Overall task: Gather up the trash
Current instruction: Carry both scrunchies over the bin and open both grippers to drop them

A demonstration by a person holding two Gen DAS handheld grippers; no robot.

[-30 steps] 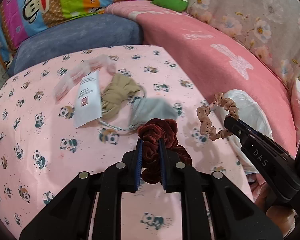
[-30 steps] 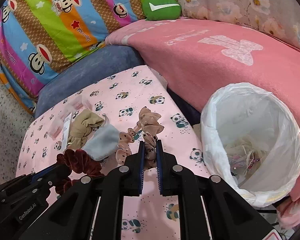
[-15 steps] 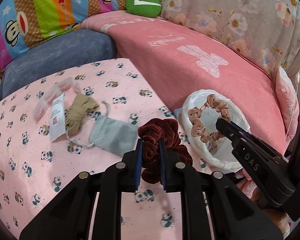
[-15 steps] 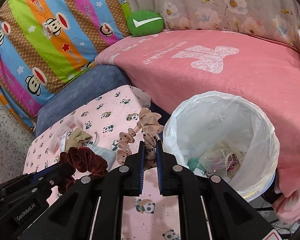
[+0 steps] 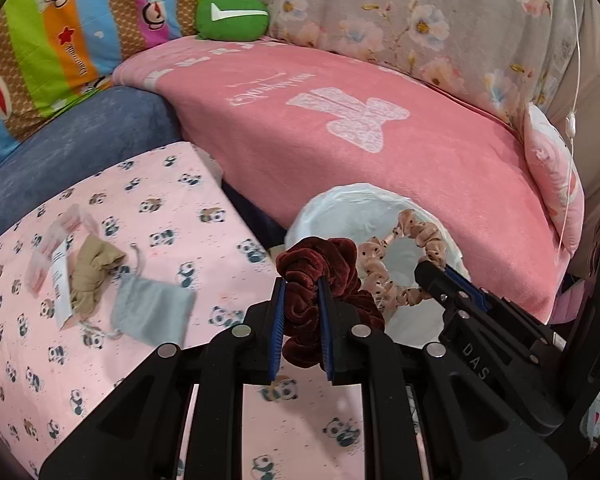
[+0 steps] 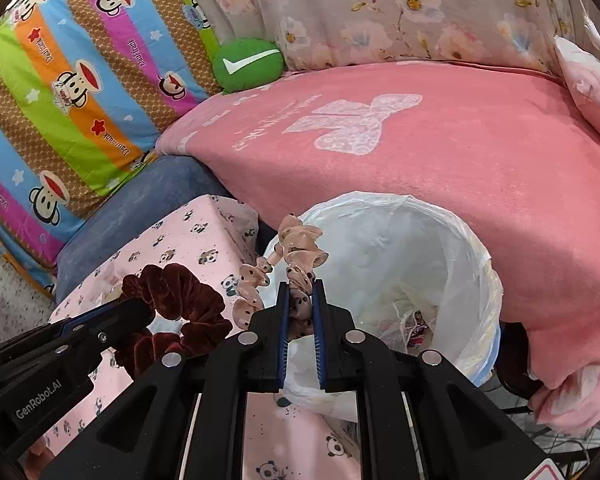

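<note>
My left gripper [image 5: 301, 280] is shut on a dark red velvet scrunchie [image 5: 320, 260] and holds it near the left rim of the white-lined trash bin [image 5: 324, 204]. My right gripper [image 6: 300, 284] is shut on a beige dotted scrunchie [image 6: 300, 240] and holds it over the bin's near rim [image 6: 380, 200]. The red scrunchie [image 6: 180, 292] and left gripper [image 6: 132, 312] show at the left of the right wrist view. The beige scrunchie [image 5: 420, 236] and right gripper [image 5: 428, 272] show over the bin in the left wrist view. The bin holds wrappers [image 6: 412, 320].
On the pink panda sheet [image 5: 160, 208] lie a grey pouch [image 5: 152, 312], a tan scrunchie [image 5: 92, 272], a paper tag [image 5: 60, 280] and a clear wrapper [image 5: 68, 224]. A pink blanket [image 5: 360, 120], a blue cushion [image 5: 80, 132] and a green cushion [image 5: 232, 16] lie behind.
Both grippers have moved right from over the panda sheet to the trash bin, each still holding its scrunchie. The items on the sheet now lie further left in view.
</note>
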